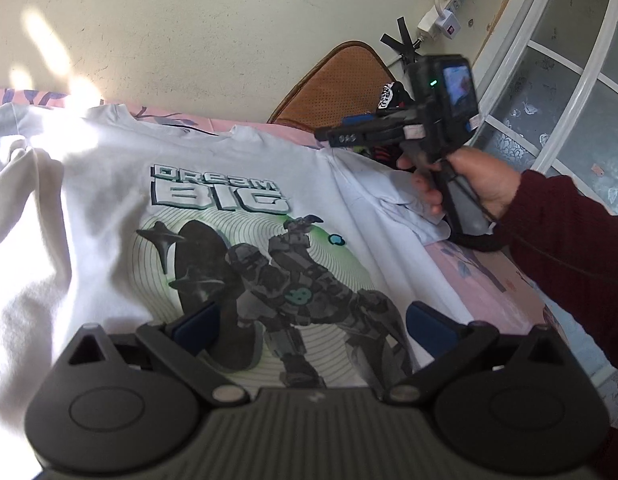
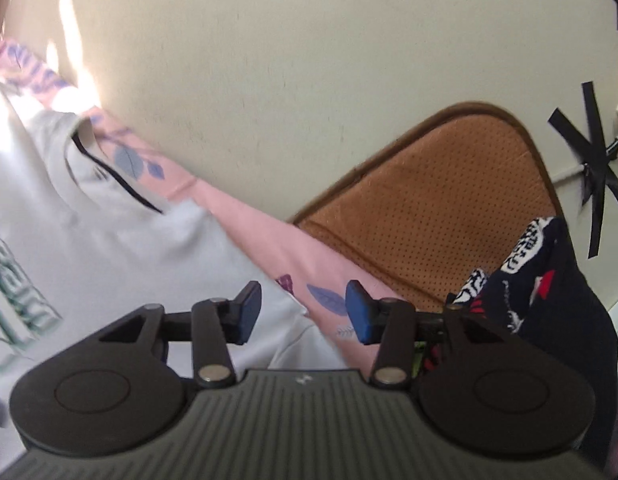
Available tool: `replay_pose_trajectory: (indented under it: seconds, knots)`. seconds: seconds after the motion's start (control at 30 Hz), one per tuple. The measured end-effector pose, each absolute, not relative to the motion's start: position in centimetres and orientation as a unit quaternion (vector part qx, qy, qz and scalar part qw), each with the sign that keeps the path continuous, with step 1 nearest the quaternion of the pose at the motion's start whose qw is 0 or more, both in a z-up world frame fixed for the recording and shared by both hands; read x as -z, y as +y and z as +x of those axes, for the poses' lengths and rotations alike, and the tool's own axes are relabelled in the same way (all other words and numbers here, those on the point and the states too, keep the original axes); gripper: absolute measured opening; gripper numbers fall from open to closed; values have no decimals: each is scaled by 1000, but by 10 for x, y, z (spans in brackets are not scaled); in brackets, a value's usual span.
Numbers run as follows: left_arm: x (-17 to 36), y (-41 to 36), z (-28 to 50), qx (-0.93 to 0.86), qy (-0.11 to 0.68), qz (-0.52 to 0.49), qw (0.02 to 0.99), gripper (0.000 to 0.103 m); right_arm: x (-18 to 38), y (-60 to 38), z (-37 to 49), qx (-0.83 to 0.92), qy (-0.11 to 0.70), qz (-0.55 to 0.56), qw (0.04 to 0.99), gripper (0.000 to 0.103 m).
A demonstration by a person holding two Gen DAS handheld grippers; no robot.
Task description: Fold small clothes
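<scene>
Nearest my left-wrist lens, the left gripper (image 1: 309, 324) hangs released over the white T-shirt (image 1: 213, 208), blue pads (image 1: 197, 326) spread wide above the printed robot figure. That shirt lies print-up on the pink floral bedsheet (image 1: 489, 280), collar toward twelve o'clock, "DREAM BIG" lettering at about eleven. At two o'clock I see the right hand (image 1: 469, 184) holding the right gripper (image 1: 329, 136) above the shirt's sleeve. From the right-wrist view, that gripper (image 2: 301, 312) is also released, grasping nothing, over the shirt's shoulder edge and sheet. A brown perforated cushion (image 2: 429, 216) leans at one o'clock, with a dark patterned garment (image 2: 549, 300) at three.
</scene>
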State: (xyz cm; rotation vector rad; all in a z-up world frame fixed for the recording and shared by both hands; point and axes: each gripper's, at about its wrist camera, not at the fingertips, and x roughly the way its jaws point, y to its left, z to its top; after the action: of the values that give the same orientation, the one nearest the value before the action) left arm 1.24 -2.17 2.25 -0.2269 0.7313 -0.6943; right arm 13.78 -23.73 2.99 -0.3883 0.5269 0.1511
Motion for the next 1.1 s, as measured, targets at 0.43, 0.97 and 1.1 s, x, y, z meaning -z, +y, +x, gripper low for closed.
replay_pose_trajectory:
  seconds: [0.43, 0.97, 1.1]
  knots:
    - [-62, 104, -98, 245, 222, -211, 920, 103, -96, -60, 92, -411, 247, -123, 869, 47]
    - [-13, 122, -118, 240, 280, -207, 906, 102, -100, 116, 127, -519, 331, 70, 785, 7]
    - [-14, 121, -122, 239, 281, -204, 907, 102, -119, 81, 166, -488, 312, 222, 784, 7]
